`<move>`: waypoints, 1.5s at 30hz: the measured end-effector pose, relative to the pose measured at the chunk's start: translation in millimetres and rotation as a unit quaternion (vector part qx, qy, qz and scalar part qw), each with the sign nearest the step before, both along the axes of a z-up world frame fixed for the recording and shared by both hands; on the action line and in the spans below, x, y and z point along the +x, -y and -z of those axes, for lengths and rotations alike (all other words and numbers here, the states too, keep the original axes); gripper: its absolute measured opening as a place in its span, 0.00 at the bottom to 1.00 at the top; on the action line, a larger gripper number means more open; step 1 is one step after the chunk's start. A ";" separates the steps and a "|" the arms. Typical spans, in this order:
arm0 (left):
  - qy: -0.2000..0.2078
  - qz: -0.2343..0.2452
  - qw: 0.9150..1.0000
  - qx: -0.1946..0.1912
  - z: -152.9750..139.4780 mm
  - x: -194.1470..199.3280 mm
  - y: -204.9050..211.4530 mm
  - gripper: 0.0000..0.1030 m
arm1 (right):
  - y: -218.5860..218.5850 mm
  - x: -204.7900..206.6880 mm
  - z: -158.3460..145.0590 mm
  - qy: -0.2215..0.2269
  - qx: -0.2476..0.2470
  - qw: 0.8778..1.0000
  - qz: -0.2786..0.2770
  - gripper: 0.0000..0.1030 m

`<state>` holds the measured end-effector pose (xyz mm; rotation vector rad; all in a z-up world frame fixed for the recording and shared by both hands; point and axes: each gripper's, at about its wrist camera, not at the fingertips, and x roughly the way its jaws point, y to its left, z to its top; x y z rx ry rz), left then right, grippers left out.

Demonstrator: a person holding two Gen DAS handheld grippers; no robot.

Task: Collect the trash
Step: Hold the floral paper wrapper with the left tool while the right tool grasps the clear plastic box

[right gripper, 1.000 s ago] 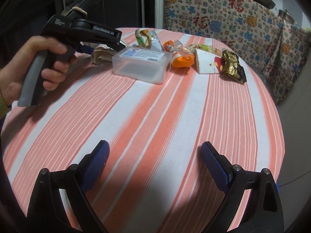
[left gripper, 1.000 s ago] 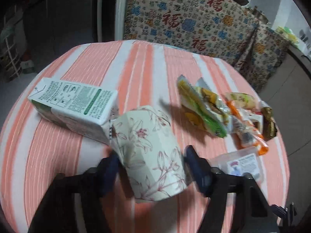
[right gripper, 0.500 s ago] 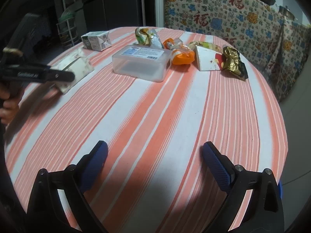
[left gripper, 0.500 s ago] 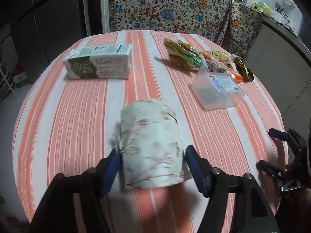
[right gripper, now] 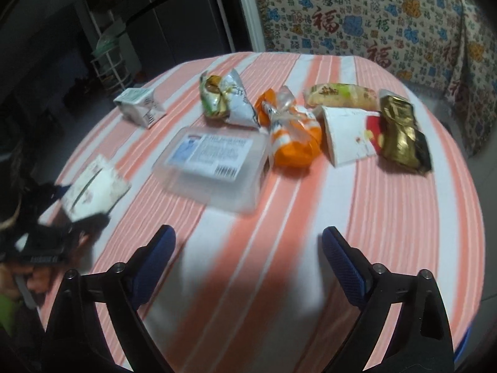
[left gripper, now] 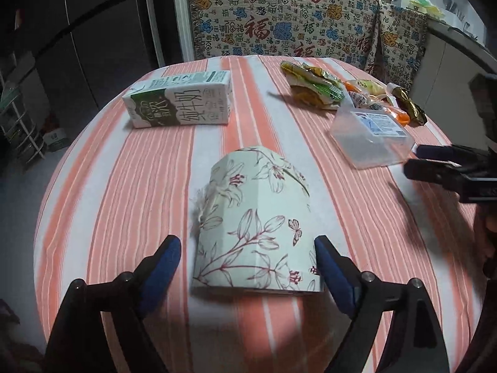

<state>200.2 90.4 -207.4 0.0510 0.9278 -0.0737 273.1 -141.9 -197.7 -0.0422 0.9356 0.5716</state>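
Note:
A flattened floral paper cup (left gripper: 253, 227) lies on the striped table (left gripper: 130, 186), between the fingers of my left gripper (left gripper: 248, 258). The jaws stand wide; the left finger is clear of the cup and the right one is at its edge. The cup also shows in the right wrist view (right gripper: 93, 186). My right gripper (right gripper: 248, 248) is open and empty above the table, in front of a clear plastic box (right gripper: 214, 164). The box also shows in the left wrist view (left gripper: 369, 136).
A milk carton (left gripper: 181, 102) lies at the far left. Snack wrappers (right gripper: 230, 99), an orange packet (right gripper: 292, 136), a white and red paper cup (right gripper: 351, 133) and a gold wrapper (right gripper: 400, 133) lie behind the box. A patterned cloth (left gripper: 279, 21) hangs beyond the table.
My left gripper drew back with the floral cup and opened; the cup now lies on the table. My right gripper moved forward toward the plastic box.

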 end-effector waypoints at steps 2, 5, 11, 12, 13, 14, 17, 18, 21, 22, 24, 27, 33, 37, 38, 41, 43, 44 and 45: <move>0.002 -0.002 1.000 -0.003 -0.2 -1.6 -2.6 0.87 | -9.9 2.1 1.2 -0.001 0.030 0.999 -0.030 0.87; 0.003 -0.004 1.000 -0.006 -0.2 -2.1 -4.4 0.87 | -23.2 -14.2 -1.7 -0.049 0.108 0.985 -0.125 0.83; 0.004 -0.004 1.000 -0.004 0.2 -1.7 -5.2 0.87 | -29.7 -36.0 -24.7 0.022 0.020 0.990 -0.139 0.99; 0.004 -0.004 1.000 -0.005 0.3 -2.0 -5.1 0.87 | -33.1 -28.1 -25.5 0.036 -0.004 0.991 -0.126 0.99; 0.004 -0.004 1.000 -0.004 0.3 -2.3 -4.7 0.87 | -37.5 -18.9 -24.4 0.040 -0.015 0.992 -0.122 0.99; 0.004 -0.004 1.000 -0.004 0.2 -2.2 -4.8 0.87 | -43.0 -9.3 -21.5 0.038 -0.025 0.992 -0.121 0.99; 0.004 -0.004 1.000 -0.004 0.3 -2.1 -4.7 0.87 | -66.9 17.0 -5.5 0.014 -0.062 0.990 -0.123 0.98; 0.004 -0.004 1.000 -0.004 0.2 -2.1 -5.2 0.87 | -67.6 21.0 -2.5 0.009 -0.064 0.990 -0.129 0.98; 0.004 -0.004 1.000 -0.004 0.2 -2.2 -4.5 0.87 | -79.1 17.6 3.3 0.002 -0.062 0.987 -0.150 0.88; 0.004 -0.004 1.000 -0.004 0.1 -2.0 -4.9 0.87 | -78.8 12.5 2.0 0.016 -0.071 0.987 -0.143 0.75; 0.004 -0.004 1.000 -0.004 0.3 -2.2 -4.3 0.87 | -69.5 1.4 -0.1 0.018 -0.064 0.990 -0.126 0.75; 0.004 -0.004 1.000 -0.003 0.2 -2.1 -4.3 0.87 | -38.5 -22.4 -2.4 0.023 -0.064 0.996 -0.049 0.75; 0.003 -0.007 1.000 -0.001 1.1 0.6 -3.3 0.89 | 1.8 -88.5 5.1 0.031 -0.053 0.995 0.075 0.85; 0.003 -0.007 1.000 -0.001 1.0 0.6 -2.5 0.89 | -23.6 -86.1 10.8 0.026 -0.077 0.996 0.036 1.00; 0.003 -0.007 1.000 -0.001 1.0 0.6 -2.5 0.89 | -25.4 -84.8 12.0 0.026 -0.083 0.996 0.033 1.00; 0.004 -0.007 1.000 -0.002 1.1 0.4 -2.2 0.89 | -27.5 -81.5 13.5 0.027 -0.086 0.995 0.032 1.00; 0.003 -0.006 1.000 -0.001 1.1 0.7 -2.4 0.89 | -27.2 -83.2 15.4 0.028 -0.086 0.995 0.032 1.00; 0.003 -0.006 1.000 -0.001 1.1 0.8 -2.5 0.89 | -27.5 -83.1 15.4 0.028 -0.086 0.995 0.032 1.00; 0.004 -0.006 1.000 -0.002 1.1 0.5 -2.2 0.89 | -27.5 -83.2 15.6 0.027 -0.086 0.995 0.032 1.00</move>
